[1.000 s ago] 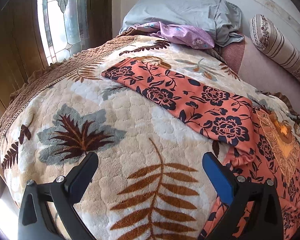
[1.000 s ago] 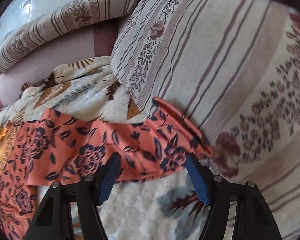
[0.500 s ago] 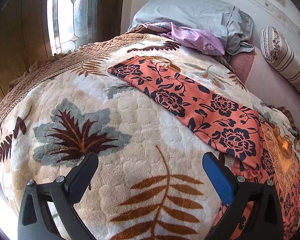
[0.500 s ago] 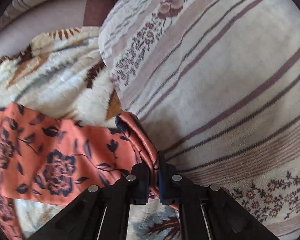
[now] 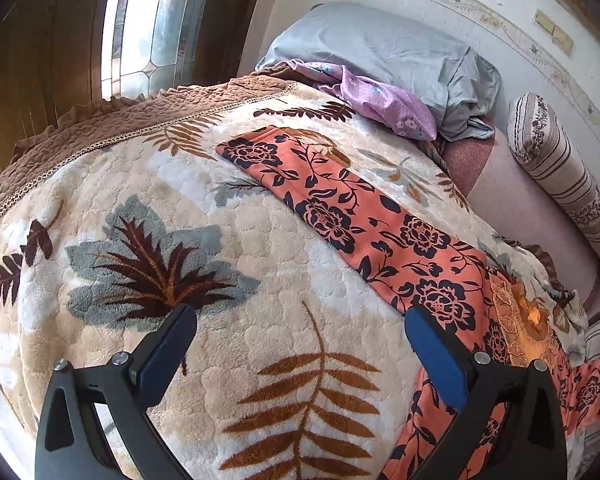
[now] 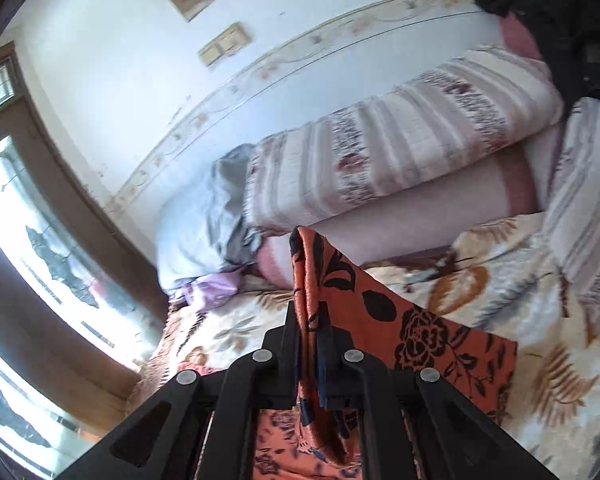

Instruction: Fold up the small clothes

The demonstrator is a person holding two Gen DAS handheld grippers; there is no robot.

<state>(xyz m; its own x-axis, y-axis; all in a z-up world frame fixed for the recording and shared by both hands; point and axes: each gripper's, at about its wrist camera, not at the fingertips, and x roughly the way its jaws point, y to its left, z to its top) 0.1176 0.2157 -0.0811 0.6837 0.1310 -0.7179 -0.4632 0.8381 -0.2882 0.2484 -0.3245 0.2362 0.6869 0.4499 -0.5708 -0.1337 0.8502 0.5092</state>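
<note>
My right gripper (image 6: pixel 310 344) is clamped on a fold of the orange floral garment (image 6: pixel 404 332), lifted off the bed's leaf-print blanket (image 6: pixel 540 360). My left gripper (image 5: pixel 300 344) hangs spread wide above the blanket (image 5: pixel 180 220), holding nothing; the garment (image 5: pixel 352 216) stretches from 12 toward 4 o'clock

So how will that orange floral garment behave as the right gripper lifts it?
Probably floppy: the orange floral garment droops from the shut right gripper. Likely light, since one pinch holds it. Its far sleeve may drag across the plush blanket.
</note>
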